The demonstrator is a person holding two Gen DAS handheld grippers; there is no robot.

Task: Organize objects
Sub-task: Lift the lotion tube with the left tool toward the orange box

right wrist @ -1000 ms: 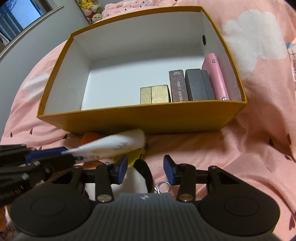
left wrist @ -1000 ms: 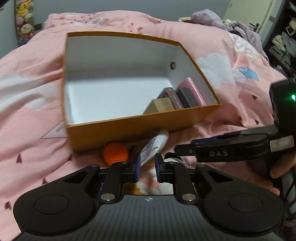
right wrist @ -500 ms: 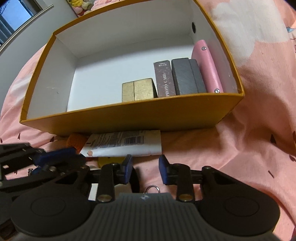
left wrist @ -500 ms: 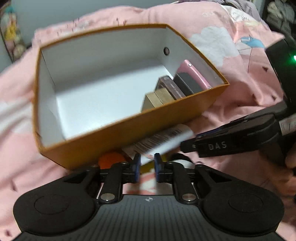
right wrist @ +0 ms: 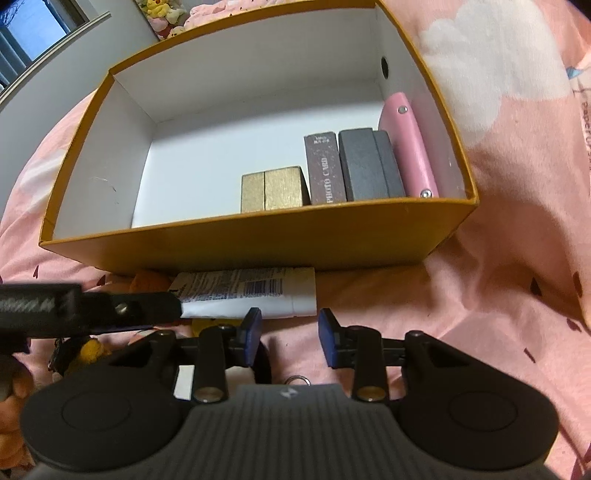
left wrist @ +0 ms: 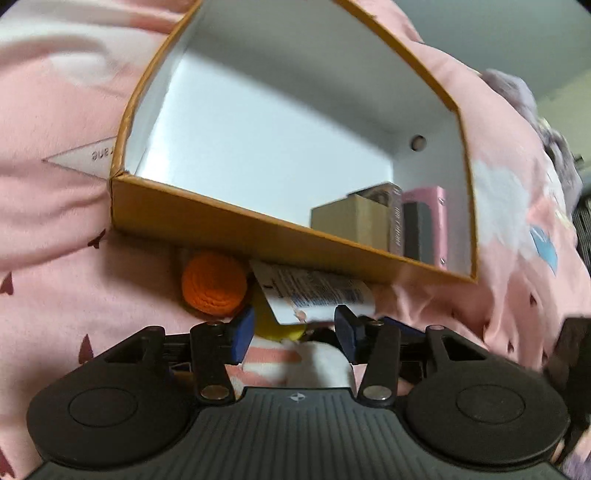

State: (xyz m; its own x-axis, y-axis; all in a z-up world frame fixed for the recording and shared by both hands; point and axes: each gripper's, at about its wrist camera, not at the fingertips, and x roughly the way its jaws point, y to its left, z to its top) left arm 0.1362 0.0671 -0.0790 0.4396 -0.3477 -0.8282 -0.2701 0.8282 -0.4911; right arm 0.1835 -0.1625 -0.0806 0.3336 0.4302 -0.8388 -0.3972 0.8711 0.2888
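An orange box (right wrist: 258, 240) with a white inside stands on the pink bedding. In its right end stand a gold box (right wrist: 273, 194), a brown photo-card box (right wrist: 325, 168), a grey box (right wrist: 364, 164) and a pink case (right wrist: 408, 144). A white tube (right wrist: 247, 293) lies on the bedding against the box's near wall; it also shows in the left wrist view (left wrist: 317, 295). My left gripper (left wrist: 293, 332) is open with the tube's end lying between its jaws. My right gripper (right wrist: 290, 334) is open and empty, just in front of the tube.
An orange knitted ball (left wrist: 214, 282) and a yellow object (left wrist: 273, 325) lie by the tube, in front of the box (left wrist: 258, 232). A white soft item (left wrist: 317, 362) lies under the left gripper. A key ring (right wrist: 297, 380) lies under the right gripper. Plush toys (right wrist: 162, 14) sit at the back.
My left gripper was shut on the tube and has opened; the tube now lies flat on the bedding against the box. The left view has swung and tilted toward the box's left corner.
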